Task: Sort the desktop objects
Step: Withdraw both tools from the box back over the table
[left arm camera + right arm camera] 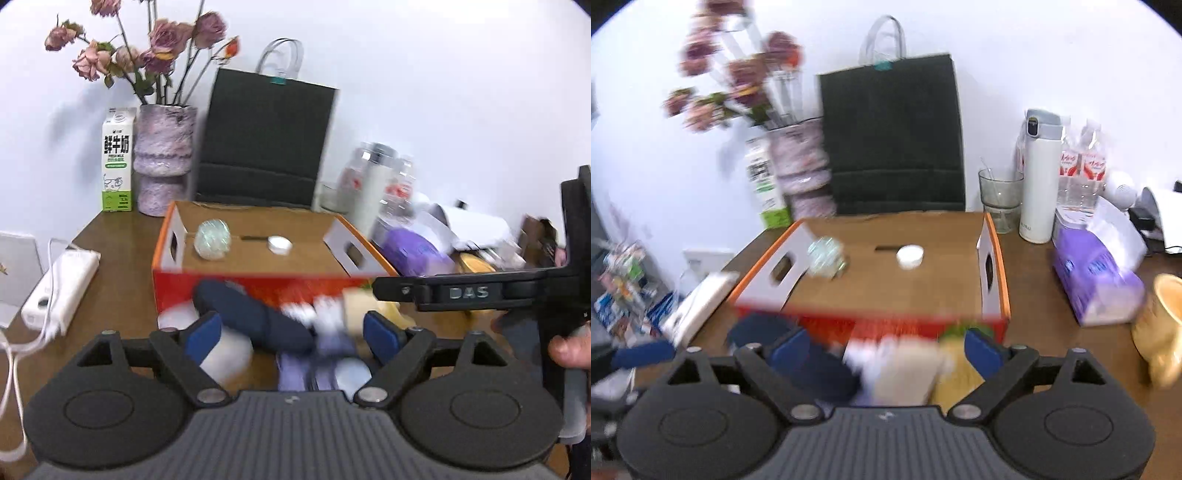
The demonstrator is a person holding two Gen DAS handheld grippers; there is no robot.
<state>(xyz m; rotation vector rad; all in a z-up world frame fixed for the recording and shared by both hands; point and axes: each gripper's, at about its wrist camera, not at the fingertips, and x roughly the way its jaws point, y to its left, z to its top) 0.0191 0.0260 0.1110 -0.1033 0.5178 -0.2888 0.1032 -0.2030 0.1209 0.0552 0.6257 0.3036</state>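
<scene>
The left gripper is seen with its blue pads spread wide, and nothing is gripped between them; a dark blue oblong case lies slanted on the table between and just beyond the pads, with a blurred heap of white and purple items to its right; the right gripper is likewise held wide open and empty, above the same blurred heap, where a beige block can be made out; what the smaller items are cannot be told; just beyond the heap an open orange cardboard box is set, and inside it a crumpled clear ball lies at the left and a small white cap near the middle, apart from each other; behind the box a black paper bag stands against the wall; at the far left a milk carton is seen touching a vase of dried roses; to the right of the box a purple tissue pack lies near a white flask
</scene>
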